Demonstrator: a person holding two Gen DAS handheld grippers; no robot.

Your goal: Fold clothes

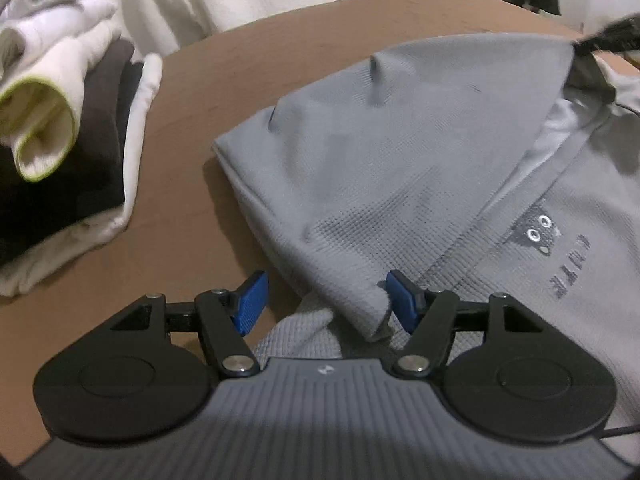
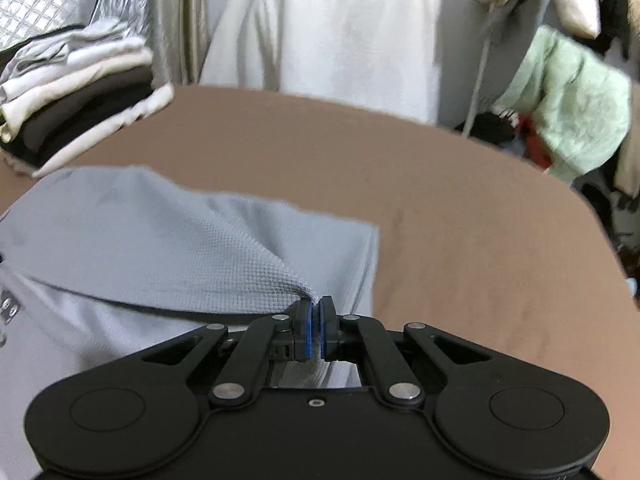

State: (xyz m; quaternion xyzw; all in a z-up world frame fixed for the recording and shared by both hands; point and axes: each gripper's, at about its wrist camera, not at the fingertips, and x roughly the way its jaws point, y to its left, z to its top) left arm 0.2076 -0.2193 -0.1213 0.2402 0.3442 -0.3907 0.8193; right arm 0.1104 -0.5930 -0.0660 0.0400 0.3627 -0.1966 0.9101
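Observation:
A grey waffle-knit shirt [image 1: 400, 152] with a small dark owl print lies on the brown table [image 1: 208, 92]. One side of it is folded over the body. My left gripper [image 1: 326, 300] is open, its blue pads either side of a folded corner of the shirt at the near edge. My right gripper [image 2: 315, 320] is shut on a pinched edge of the grey shirt [image 2: 160, 240] and holds that fold raised a little off the cloth below. The right gripper also shows as a dark blur at the shirt's far corner in the left wrist view [image 1: 612, 36].
A stack of folded white, black and grey clothes [image 1: 60, 120] sits at the table's left side, also seen in the right wrist view [image 2: 80, 92]. White fabric [image 2: 332, 32] hangs behind the table. A pale green cloth [image 2: 580, 108] and clutter lie beyond the right edge.

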